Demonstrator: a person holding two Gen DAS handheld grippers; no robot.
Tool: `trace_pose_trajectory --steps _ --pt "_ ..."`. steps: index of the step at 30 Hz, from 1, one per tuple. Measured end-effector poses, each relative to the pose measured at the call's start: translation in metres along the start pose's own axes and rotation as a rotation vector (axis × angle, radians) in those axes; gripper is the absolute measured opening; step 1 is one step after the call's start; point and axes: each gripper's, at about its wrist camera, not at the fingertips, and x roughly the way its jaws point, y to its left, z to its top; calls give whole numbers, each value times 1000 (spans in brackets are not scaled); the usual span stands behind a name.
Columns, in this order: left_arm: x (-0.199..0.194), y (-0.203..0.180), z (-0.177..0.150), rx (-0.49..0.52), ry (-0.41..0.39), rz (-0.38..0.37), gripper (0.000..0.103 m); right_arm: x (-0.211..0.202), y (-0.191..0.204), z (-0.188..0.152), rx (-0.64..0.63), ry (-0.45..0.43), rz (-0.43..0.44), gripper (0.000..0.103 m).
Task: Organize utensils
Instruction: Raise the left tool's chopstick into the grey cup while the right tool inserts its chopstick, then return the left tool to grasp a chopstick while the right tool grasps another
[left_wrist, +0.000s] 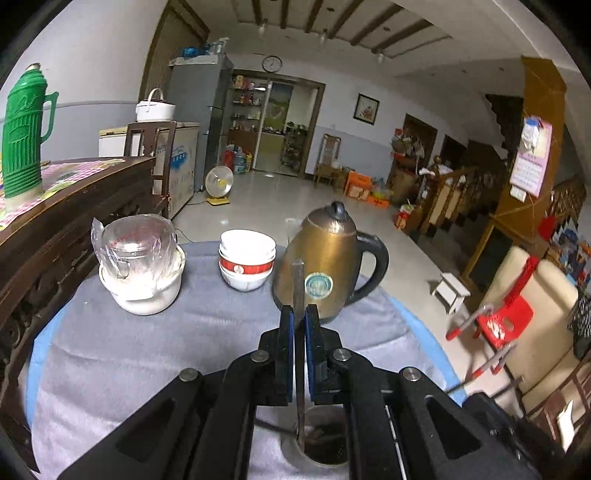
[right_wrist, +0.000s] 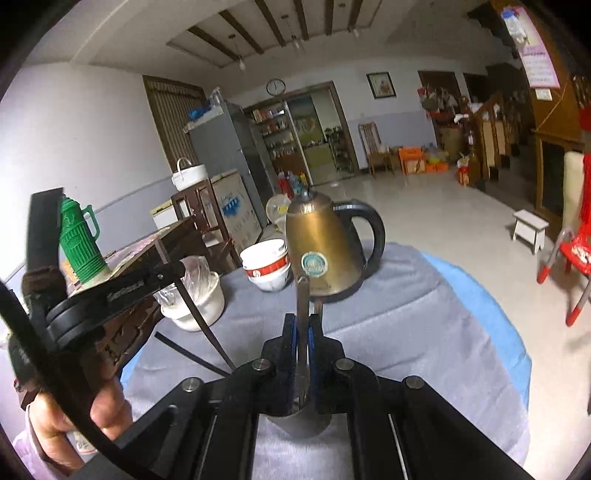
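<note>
In the left wrist view my left gripper (left_wrist: 299, 314) is shut on a flat metal utensil handle (left_wrist: 298, 280) that stands upright between the blue pads. Its lower end reaches into a steel cup (left_wrist: 325, 456) just under the jaws, where other utensil ends lie. In the right wrist view my right gripper (right_wrist: 303, 321) is shut on a second metal utensil handle (right_wrist: 303, 295), whose lower end drops into the steel cup (right_wrist: 299, 424). A hand (right_wrist: 74, 417) holds the left gripper's body at the left edge of that view.
On the grey cloth of the round table (left_wrist: 147, 350) stand a brass kettle (left_wrist: 325, 266), stacked red-and-white bowls (left_wrist: 246, 258) and a white pot with a wrapped glass lid (left_wrist: 142, 269). A dark wooden table (left_wrist: 74, 206) with a green thermos (left_wrist: 22, 133) adjoins on the left.
</note>
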Motion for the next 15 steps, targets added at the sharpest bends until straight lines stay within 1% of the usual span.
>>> trace_pose_trajectory --steps 6,7,9,11,12,14,15 --pt "-16 1 -13 68 45 -44 7 9 -7 -9 46 45 26 7" --pt "-20 2 -16 78 50 -48 7 10 -7 -9 59 51 33 9" --pt "-31 6 -19 99 56 -61 15 11 -11 -11 90 68 63 10" --pt "-48 11 -24 122 45 -68 36 9 -15 -12 122 74 84 11" --pt "-58 15 -26 133 31 -65 41 7 -18 -13 137 74 93 11" --pt "-76 22 -29 147 5 -61 56 -1 -26 -14 182 59 130 12" --pt "-87 28 -32 158 -4 -51 59 -6 -29 -15 199 43 146 14"
